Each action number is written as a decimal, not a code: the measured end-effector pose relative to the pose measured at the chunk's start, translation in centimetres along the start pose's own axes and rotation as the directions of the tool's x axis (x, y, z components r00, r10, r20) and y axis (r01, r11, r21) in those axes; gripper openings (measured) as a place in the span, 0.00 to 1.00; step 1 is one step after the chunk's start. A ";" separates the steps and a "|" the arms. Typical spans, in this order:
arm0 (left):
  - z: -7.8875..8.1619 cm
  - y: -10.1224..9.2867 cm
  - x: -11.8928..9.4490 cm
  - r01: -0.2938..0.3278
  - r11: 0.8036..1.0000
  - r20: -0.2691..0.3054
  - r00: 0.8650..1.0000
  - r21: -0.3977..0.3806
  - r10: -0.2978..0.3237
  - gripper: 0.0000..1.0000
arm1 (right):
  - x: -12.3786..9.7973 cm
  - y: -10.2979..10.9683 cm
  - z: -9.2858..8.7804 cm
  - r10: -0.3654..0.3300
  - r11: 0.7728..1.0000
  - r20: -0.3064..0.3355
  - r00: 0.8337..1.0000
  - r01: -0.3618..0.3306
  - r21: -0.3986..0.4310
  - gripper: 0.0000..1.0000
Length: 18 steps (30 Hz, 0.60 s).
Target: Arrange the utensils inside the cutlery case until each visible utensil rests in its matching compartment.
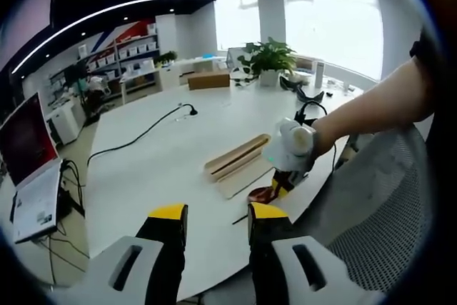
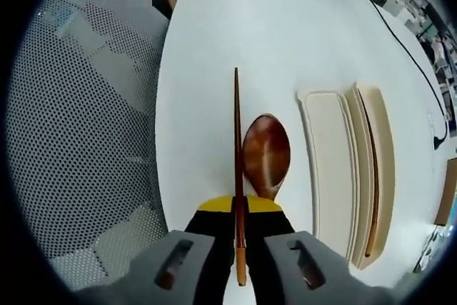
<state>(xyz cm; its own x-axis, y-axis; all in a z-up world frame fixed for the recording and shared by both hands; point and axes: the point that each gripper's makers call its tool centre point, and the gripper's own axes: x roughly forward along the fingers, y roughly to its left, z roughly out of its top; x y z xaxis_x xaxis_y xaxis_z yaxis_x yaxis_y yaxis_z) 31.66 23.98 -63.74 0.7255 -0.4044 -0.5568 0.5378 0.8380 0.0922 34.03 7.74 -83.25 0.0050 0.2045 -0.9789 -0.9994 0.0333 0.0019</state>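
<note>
An open beige cutlery case (image 2: pixel 330 176) lies on the white table (image 2: pixel 214 48), and one dark chopstick (image 2: pixel 373 198) rests in its long outer compartment. My right gripper (image 2: pixel 239 206) is shut on a second dark chopstick (image 2: pixel 236 133), which points forward over the table. A brown wooden spoon (image 2: pixel 266 153) lies on the table just right of that chopstick, beside the case. In the left gripper view the case (image 1: pixel 238 158) sits mid-table with the hand-held right gripper (image 1: pixel 289 149) over the spoon (image 1: pixel 261 194). My left gripper (image 1: pixel 218 213) hangs open, short of the case.
A grey mesh chair (image 2: pixel 86 141) stands at the table's edge, also seen as the chair (image 1: pixel 385 212) on the right. A black cable (image 1: pixel 143 133) runs across the far table. A potted plant (image 1: pixel 268 58) and cardboard box (image 1: pixel 208 80) sit at the back.
</note>
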 end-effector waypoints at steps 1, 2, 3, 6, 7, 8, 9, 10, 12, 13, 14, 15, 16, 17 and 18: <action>0.1 0.0 0.0 0.000 1.000 0.003 1.000 -0.002 0.000 0.34 | 0.0 0.1 0.0 -0.003 1.000 0.001 1.000 0.003 0.002 0.00; 0.1 0.0 0.0 0.000 1.000 0.005 1.000 -0.005 0.000 0.34 | 0.0 0.0 0.0 -0.005 1.000 0.001 1.000 0.005 0.008 0.00; 0.1 0.1 0.0 0.001 1.000 0.005 1.000 -0.006 -0.001 0.34 | -0.1 0.0 0.0 -0.006 1.000 -0.001 1.000 0.006 0.008 0.00; 0.2 0.0 0.0 0.006 1.000 0.009 1.000 -0.002 -0.005 0.34 | 0.0 0.0 0.0 0.001 1.000 -0.005 1.000 0.000 0.010 0.00; 0.3 0.0 0.0 0.002 1.000 0.011 1.000 0.002 -0.002 0.34 | -0.1 0.0 0.0 0.000 1.000 -0.006 1.000 0.000 0.013 0.00; 0.3 0.0 0.0 0.000 1.000 0.012 1.000 0.001 0.000 0.34 | -0.1 0.1 0.0 -0.003 1.000 -0.006 1.000 0.003 0.014 0.00; 0.3 0.1 -0.1 -0.002 1.000 0.013 1.000 -0.005 0.002 0.34 | -0.1 0.2 -0.3 -0.001 1.000 -0.020 1.000 0.001 -0.002 0.00; 0.3 0.1 -0.1 -0.003 1.000 0.012 1.000 -0.006 0.003 0.34 | -0.1 0.3 -0.3 -0.004 1.000 -0.024 1.000 0.003 -0.007 0.00; 0.3 0.2 -0.1 -0.006 1.000 0.013 1.000 -0.009 0.006 0.34 | -0.3 0.3 -0.4 0.006 1.000 -0.020 1.000 -0.006 -0.005 0.00; 0.3 0.2 0.0 -0.005 1.000 0.012 1.000 -0.008 0.005 0.34 | -0.4 0.4 -0.4 0.017 1.000 -0.017 1.000 -0.016 0.004 0.00; 0.2 0.1 0.0 -0.002 1.000 0.009 1.000 -0.009 0.002 0.34 | -0.5 0.3 -0.4 0.016 1.000 -0.011 1.000 -0.015 0.013 0.00; 0.2 0.0 0.0 0.003 1.000 0.005 1.000 -0.007 -0.003 0.34 | -0.8 0.0 -0.3 0.011 1.000 -0.007 1.000 -0.011 0.021 0.00; 0.2 0.0 0.0 0.004 1.000 0.006 1.000 -0.003 -0.004 0.34 | -1.0 0.0 -0.3 0.010 1.000 -0.003 1.000 -0.010 0.023 0.00; 0.2 -0.1 0.0 0.005 1.000 0.007 1.000 0.002 -0.005 0.34 | -1.4 0.0 -0.1 0.012 1.000 0.007 1.000 -0.012 0.023 0.00; 0.2 -0.1 0.0 0.004 1.000 0.007 1.000 0.003 -0.004 0.34 | -1.7 0.0 0.0 0.014 1.000 0.015 1.000 -0.014 0.022 0.00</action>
<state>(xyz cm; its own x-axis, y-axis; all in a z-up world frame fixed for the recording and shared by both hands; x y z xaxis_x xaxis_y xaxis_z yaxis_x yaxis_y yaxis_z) 31.73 23.85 -63.58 0.7262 -0.4106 -0.5514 0.5423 0.8351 0.0923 34.02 7.42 -81.61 -0.0082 0.2192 -0.9756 -0.9985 0.0517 0.0200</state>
